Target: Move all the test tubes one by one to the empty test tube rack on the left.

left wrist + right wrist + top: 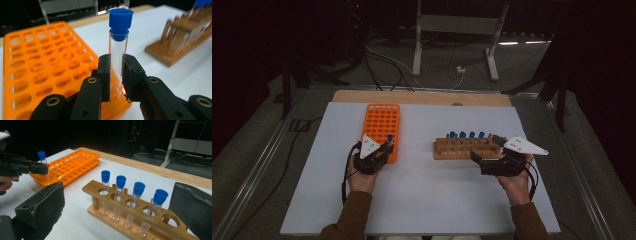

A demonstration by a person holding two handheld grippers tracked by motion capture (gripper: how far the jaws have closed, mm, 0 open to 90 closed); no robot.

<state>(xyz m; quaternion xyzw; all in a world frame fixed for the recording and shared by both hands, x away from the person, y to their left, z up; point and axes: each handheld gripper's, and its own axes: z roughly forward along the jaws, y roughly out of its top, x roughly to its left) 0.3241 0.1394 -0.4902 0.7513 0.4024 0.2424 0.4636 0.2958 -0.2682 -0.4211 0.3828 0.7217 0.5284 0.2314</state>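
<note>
High view: fixed above person's side, looks forward and down on whole white table (422, 200), dark floor beyond.

Left gripper view: rides left gripper (116, 75), looks along jaws, very close on capped tube (118, 47); orange rack (45, 65) just behind jaws, wooden rack (180, 42) farther right, blurred.

Right gripper view: rides right gripper (117, 210), looks low across table; wooden rack with 4 tubes between jaws, near. Left gripper and orange rack beyond, upper left.

All 3 views share both racks.
</note>
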